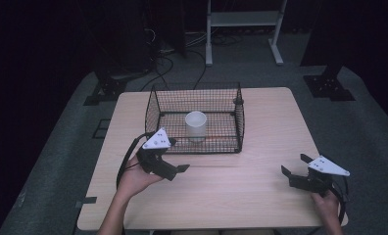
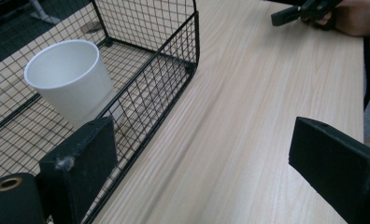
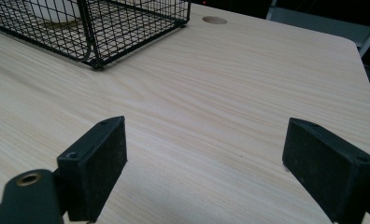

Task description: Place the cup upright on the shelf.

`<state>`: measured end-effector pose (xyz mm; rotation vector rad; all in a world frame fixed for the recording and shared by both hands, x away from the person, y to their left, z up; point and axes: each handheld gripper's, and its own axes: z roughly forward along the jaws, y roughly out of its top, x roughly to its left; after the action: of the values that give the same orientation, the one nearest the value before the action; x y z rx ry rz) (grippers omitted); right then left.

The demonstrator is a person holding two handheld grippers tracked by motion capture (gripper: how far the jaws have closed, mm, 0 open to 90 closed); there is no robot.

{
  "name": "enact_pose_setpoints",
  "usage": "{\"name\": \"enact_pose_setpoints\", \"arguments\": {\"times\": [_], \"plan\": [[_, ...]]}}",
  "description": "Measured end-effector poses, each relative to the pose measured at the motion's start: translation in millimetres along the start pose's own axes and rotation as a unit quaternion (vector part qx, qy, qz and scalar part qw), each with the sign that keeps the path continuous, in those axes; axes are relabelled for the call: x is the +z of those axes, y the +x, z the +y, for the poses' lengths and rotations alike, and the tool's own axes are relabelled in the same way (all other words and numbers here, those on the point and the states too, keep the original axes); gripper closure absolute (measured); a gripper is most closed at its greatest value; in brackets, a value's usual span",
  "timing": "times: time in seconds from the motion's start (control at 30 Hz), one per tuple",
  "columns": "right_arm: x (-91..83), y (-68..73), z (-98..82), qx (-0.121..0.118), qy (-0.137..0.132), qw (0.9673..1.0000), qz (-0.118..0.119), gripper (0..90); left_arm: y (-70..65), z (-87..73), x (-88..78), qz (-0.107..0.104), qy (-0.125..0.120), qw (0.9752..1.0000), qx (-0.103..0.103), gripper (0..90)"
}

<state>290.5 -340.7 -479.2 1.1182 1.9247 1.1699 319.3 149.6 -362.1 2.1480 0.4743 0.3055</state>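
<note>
**Now the left gripper closes in on the cup in the basket**

Up high first: a black wire basket (image 1: 194,117) sits on the far half of the wooden table (image 1: 260,196), and inside it stands one white paper cup (image 1: 196,125), upright, mouth up, nothing else with it. The left gripper (image 1: 175,166) hovers just beside the basket's near wall, jaws apart and holding nothing. The right gripper (image 1: 294,166) sits well apart at the table's right edge, jaws spread too, empty.

Over to the left gripper view: the white paper cup (image 2: 71,79) is up left, behind the mesh of the wire basket (image 2: 192,51), and it looks empty inside. The jaws stand wide over bare table, one of them just beside the basket wall. The right gripper (image 2: 290,14) shows far off, top right.

Right gripper view: jaws wide over plain wood, the basket's corner (image 3: 92,46) up left, with a pale patch of cup behind the mesh.

My read: this is the approach, cup not yet reached. Next move calls for lifting over the wall and dropping one jaw inside the rim, gently, as thin paper would crumple.
</note>
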Motion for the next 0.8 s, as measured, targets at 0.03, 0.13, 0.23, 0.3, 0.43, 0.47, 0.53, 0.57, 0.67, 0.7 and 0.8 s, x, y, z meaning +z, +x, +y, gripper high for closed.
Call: {"name": "enact_pose_setpoints", "arguments": {"times": [0.03,0.13,0.23,0.3,0.43,0.47,0.53,0.57,0.67,0.7,0.8], "plan": [[0.1,-0.1,0.0,0.000,0.000,1.0000,0.000,13.1,-0.2,-0.9,0.1,-0.001,0.000,1.0000,-0.001,7.2],[0.1,-0.1,0.0,-0.001,0.000,1.0000,0.000,13.1,-1.5,-3.1,-0.7,0.002,0.001,1.0000,0.001,7.2],[0.2,-0.2,0.0,-0.001,0.000,1.0000,-0.001,13.1,-4.2,-6.2,-2.4,0.004,-0.002,1.0000,0.001,7.2],[0.1,0.0,0.0,0.000,0.001,1.0000,-0.001,13.1,-5.1,-8.4,-3.0,0.003,-0.002,1.0000,0.001,7.2],[0.2,0.2,0.0,0.000,0.001,1.0000,-0.001,13.1,-7.0,-15.1,-1.8,0.005,0.003,1.0000,-0.001,7.2],[0.2,0.1,0.0,0.000,0.000,1.0000,-0.001,13.1,-7.7,-16.9,-1.5,0.007,0.004,1.0000,-0.002,7.2],[0.3,0.0,0.0,-0.001,0.000,1.0000,-0.001,13.1,-8.4,-20.5,-1.2,0.009,0.005,0.9999,-0.005,7.1],[0.4,0.1,0.1,-0.001,0.001,1.0000,-0.001,13.1,-8.6,-22.1,-1.2,0.007,0.004,0.9999,-0.007,7.2],[0.6,0.3,0.2,-0.001,0.002,1.0000,-0.001,13.1,-10.2,-25.3,-1.6,0.008,0.002,0.9999,-0.009,7.2],[0.6,0.3,0.2,-0.001,0.002,1.0000,-0.001,13.1,-10.8,-26.0,-1.6,0.008,0.001,0.9999,-0.009,7.1],[0.5,0.5,0.2,-0.002,0.002,1.0000,-0.001,13.1,-13.3,-27.8,-0.9,0.009,0.004,0.9999,-0.006,7.2]]}}
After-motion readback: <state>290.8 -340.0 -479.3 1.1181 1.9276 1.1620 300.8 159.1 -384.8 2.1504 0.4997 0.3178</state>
